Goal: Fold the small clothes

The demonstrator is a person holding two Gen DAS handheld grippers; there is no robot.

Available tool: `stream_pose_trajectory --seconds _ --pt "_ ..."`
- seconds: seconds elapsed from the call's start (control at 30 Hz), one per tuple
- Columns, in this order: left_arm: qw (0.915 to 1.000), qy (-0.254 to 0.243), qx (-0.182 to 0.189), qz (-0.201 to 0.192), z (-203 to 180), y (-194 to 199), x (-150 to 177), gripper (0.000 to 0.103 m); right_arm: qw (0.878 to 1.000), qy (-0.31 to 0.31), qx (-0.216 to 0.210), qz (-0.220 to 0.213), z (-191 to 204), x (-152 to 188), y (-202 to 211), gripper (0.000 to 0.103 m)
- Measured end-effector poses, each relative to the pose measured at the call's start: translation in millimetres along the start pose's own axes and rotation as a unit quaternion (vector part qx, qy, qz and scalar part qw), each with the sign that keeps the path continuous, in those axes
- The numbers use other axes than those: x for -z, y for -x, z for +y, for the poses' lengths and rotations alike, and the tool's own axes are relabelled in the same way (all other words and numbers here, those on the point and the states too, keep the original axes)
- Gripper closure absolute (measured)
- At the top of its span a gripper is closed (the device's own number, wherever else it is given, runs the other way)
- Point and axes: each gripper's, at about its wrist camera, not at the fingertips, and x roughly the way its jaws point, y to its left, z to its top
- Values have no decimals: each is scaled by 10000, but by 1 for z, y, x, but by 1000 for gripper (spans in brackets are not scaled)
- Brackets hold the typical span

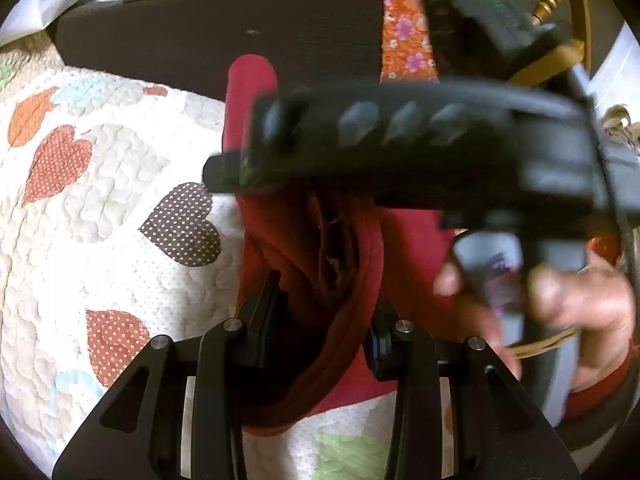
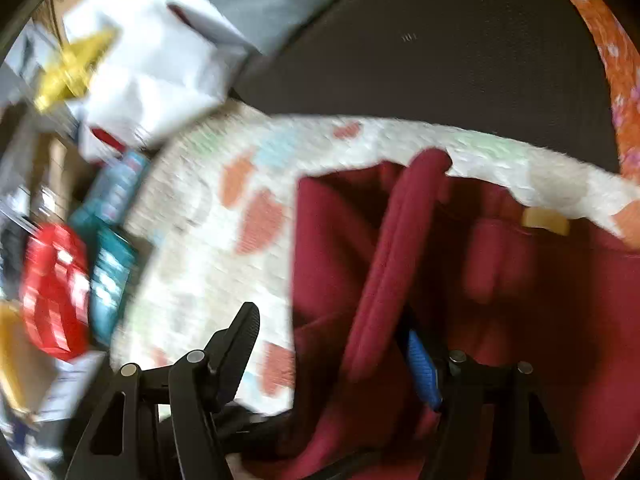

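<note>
The red garment (image 1: 400, 236) is lying on the quilt (image 1: 100, 200), its long axis running away from the left gripper (image 1: 320, 320). Both grippers are standing wide, a fold passing between each; the right gripper (image 2: 332, 344) is crossing above.

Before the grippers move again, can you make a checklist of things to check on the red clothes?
1. Red garment lies on the heart quilt: ok.
2. Left gripper has cloth in it: ok, a red hem runs between its fingers, but whether they pinch it tight: cannot tell.
3. Right gripper has cloth in it: not ok, its jaws stand wide apart, with a red fold between them but not pinched.
4. Path is free: not ok, in the left wrist view the right gripper crosses just above the left one.
5. Garment is flat for folding: not ok, it is bunched and creased.
6. Sharp view: not ok, the right wrist view is blurred.
</note>
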Motion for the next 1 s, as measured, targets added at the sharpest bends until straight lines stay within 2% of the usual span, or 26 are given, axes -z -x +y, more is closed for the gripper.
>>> stream_pose_trajectory --seconds 0.03,0.1,0.17,0.27,0.3,0.4,0.43,0.5,0.6,0.63,0.7,0.87,0.93,1.0 --pt "10000 -56 -29 -21 1 6 1 69 10000 51 4 -37 -1 3 -1 45" --pt "9999 -141 42 -44 -6 12 0 69 9992 199 233 -253 -3 9 8 71" --pt "9994 -183 278 -94 -14 19 -4 69 9960 419 503 -602 -5 15 28 82" --pt "9960 -346 805 -167 -32 34 -10 64 9910 584 667 -1000 -18 24 65 84" --pt "9940 -415 991 -228 -37 40 -10 59 9894 589 747 -1101 -24 27 77 85" --pt "9904 -594 1206 -319 -49 47 -9 44 9867 383 991 -1230 -58 37 103 85" --pt "9898 -609 1250 -312 -49 45 -9 44 9859 262 1080 -1251 -73 42 109 85" --pt "9917 -639 1098 -213 -48 32 -8 44 9847 113 1202 -1256 -99 56 114 85" --pt "9950 -748 663 30 -46 7 -4 44 9799 -103 1703 -1038 -142 78 99 85" --pt "9951 -793 574 154 -48 -2 -1 44 9809 -312 1692 -912 -158 86 91 85" --pt "9941 -895 514 335 -52 -14 8 44 9821 -625 1507 -937 -180 100 90 85" --pt "9912 -1116 480 517 -64 -27 23 44 9744 -589 1491 -1576 -170 117 128 86" --pt "9897 -1186 350 721 -67 -39 30 44 9742 -551 1541 -1556 -175 116 124 86" --pt "9884 -1197 269 893 -67 -48 37 44 9772 -740 1503 -1305 -188 114 109 84"
